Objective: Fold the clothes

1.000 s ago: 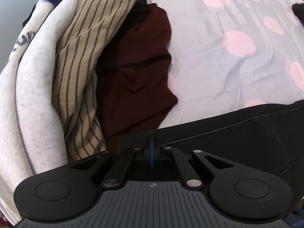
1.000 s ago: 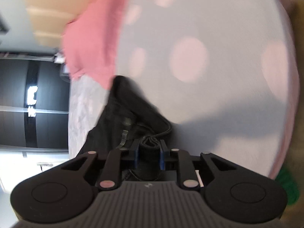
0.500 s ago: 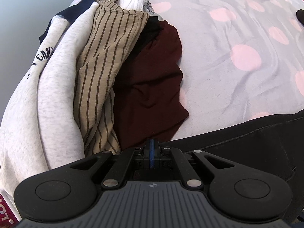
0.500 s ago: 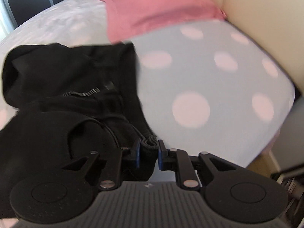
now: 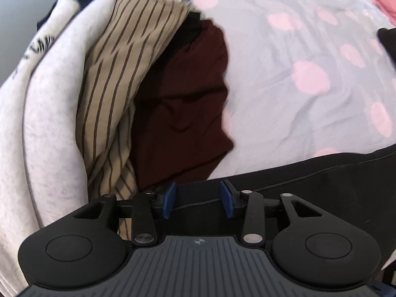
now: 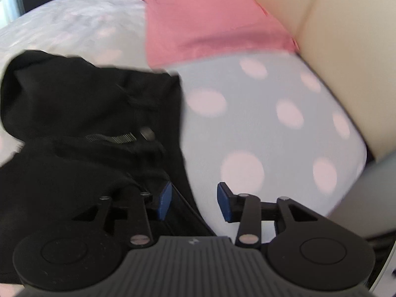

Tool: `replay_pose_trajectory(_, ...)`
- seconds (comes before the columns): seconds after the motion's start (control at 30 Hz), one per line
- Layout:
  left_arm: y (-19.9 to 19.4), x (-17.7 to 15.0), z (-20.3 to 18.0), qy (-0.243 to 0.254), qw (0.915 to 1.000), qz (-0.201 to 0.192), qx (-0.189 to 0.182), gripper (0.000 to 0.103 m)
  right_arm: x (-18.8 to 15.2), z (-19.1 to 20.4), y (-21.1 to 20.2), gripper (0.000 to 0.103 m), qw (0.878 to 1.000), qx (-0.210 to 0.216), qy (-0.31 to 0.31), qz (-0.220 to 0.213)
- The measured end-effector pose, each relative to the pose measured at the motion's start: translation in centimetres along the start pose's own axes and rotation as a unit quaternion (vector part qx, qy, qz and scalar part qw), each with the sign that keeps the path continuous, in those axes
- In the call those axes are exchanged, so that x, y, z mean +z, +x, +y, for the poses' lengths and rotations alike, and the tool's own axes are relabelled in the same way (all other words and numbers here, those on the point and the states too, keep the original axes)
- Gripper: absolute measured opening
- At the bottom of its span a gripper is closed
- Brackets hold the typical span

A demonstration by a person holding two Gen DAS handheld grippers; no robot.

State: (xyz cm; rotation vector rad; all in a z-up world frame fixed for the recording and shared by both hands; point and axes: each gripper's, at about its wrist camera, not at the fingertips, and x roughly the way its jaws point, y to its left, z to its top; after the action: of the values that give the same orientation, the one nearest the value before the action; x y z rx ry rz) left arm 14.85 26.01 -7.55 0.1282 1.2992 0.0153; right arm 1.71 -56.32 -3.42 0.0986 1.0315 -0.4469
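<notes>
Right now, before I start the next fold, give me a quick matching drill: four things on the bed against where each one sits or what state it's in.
Things:
1. black garment
2. pink garment
3. striped tan garment
4. left gripper

States:
A. beside the cream headboard
B. open
C. between the grey sweatshirt and the maroon garment
D. zipper showing

Pairs: 1-D, 2-A, 3-C, 4-B

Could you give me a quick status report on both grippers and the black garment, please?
Left gripper open, right gripper open. Black garment on the dotted bedspread, held by neither. Pile of clothes beside it on the left.
</notes>
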Motion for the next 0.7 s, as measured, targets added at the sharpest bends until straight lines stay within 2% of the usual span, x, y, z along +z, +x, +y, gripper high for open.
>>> replay_pose_trajectory(0.07, 0.8, 0.0, 0.2, -0.005, 0.9997, 0.021, 0.009, 0.037, 1.7, 2.0, -1.4, 0.05, 0.999, 0.01, -0.028, -0.017)
replay_pose_trajectory(0.2, 1.3, 0.2, 0.6, -0.025, 0.9992, 0.032, 0.005, 0.037, 3.9, 7.0, -3.9, 0.058, 0.995, 0.039, -0.087, -0.037)
replay_pose_trajectory(0.27, 2.0, 0.3, 0.7, -0.039, 0.9984, 0.04, 0.007, 0.042, 4.6, 9.4, -4.6, 0.06, 0.992, 0.065, -0.098, -0.042)
replay_pose_trajectory(0.33, 2.6, 0.4, 0.9, -0.05, 0.9978, 0.042, 0.014, 0.052, 5.0, 11.6, -5.1, 0.063, 0.989, 0.094, -0.101, -0.048)
replay_pose_trajectory(0.4, 2.8, 0.6, 0.9, -0.064, 0.997, 0.04, 0.014, 0.051, 4.9, 13.5, -4.9, 0.063, 0.986, 0.122, -0.098, -0.052)
replay_pose_trajectory(0.43, 2.8, 0.6, 0.9, -0.071, 0.9966, 0.039, 0.013, 0.04, 4.6, 13.9, -4.6, 0.064, 0.986, 0.126, -0.096, -0.048)
replay_pose_trajectory(0.47, 2.7, 0.7, 0.8, -0.076, 0.9962, 0.04, 0.011, 0.039, 4.4, 14.2, -4.2, 0.064, 0.986, 0.13, -0.094, -0.043)
replay_pose_trajectory(0.53, 2.4, 0.9, 0.2, -0.065, 0.997, 0.035, 0.025, 0.016, 4.0, 15.0, -3.4, 0.064, 0.986, 0.138, -0.091, -0.035)
replay_pose_trajectory(0.63, 1.6, 1.1, -0.7, -0.054, 0.9976, 0.017, 0.04, 0.01, 3.3, 16.0, -2.2, 0.064, 0.985, 0.15, -0.086, -0.023)
replay_pose_trajectory(0.7, 0.5, 1.1, -1.8, -0.04, 0.9973, -0.011, 0.061, 0.009, 3.2, 15.8, -1.4, 0.064, 0.987, 0.143, -0.076, -0.017)
